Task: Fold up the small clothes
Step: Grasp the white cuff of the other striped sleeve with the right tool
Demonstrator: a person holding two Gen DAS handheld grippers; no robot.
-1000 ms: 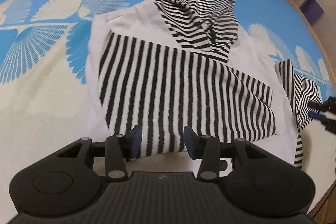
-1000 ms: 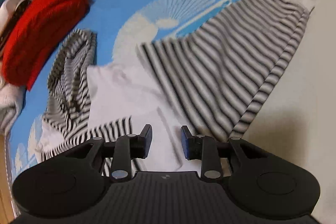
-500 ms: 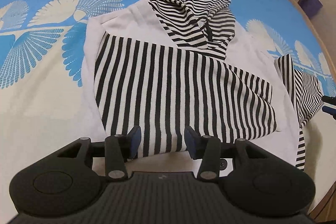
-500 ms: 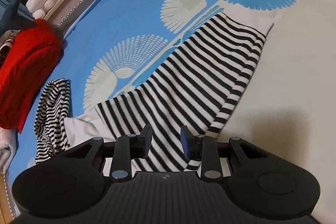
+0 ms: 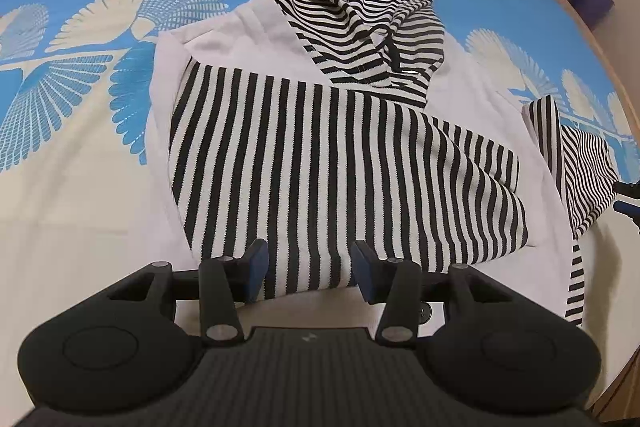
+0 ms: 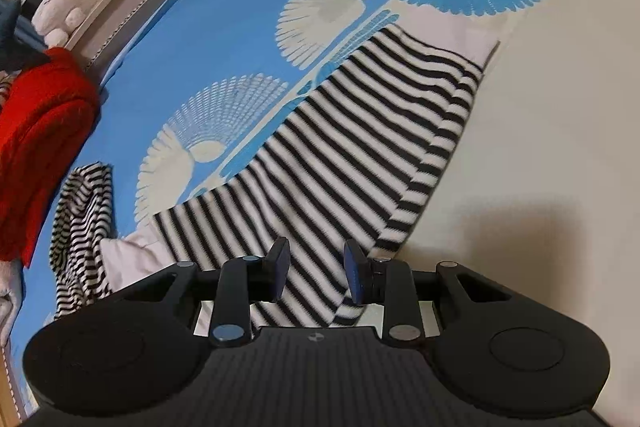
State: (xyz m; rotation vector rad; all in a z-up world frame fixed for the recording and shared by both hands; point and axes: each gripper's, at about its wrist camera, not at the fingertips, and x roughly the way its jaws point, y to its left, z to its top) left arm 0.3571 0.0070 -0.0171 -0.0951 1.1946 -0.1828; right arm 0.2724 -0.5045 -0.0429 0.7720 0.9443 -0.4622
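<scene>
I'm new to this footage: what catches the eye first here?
A black-and-white striped hoodie lies spread on the blue fan-print bedspread, one sleeve folded across its white body. The other sleeve stretches out flat ahead of the right gripper. A red garment sits at the bed's edge.

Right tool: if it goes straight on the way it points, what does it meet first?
Probably the striped sleeve lying flat on the bed: it fills the gap ahead of the right tool, whose jaws stand apart. How far is unclear.
</scene>
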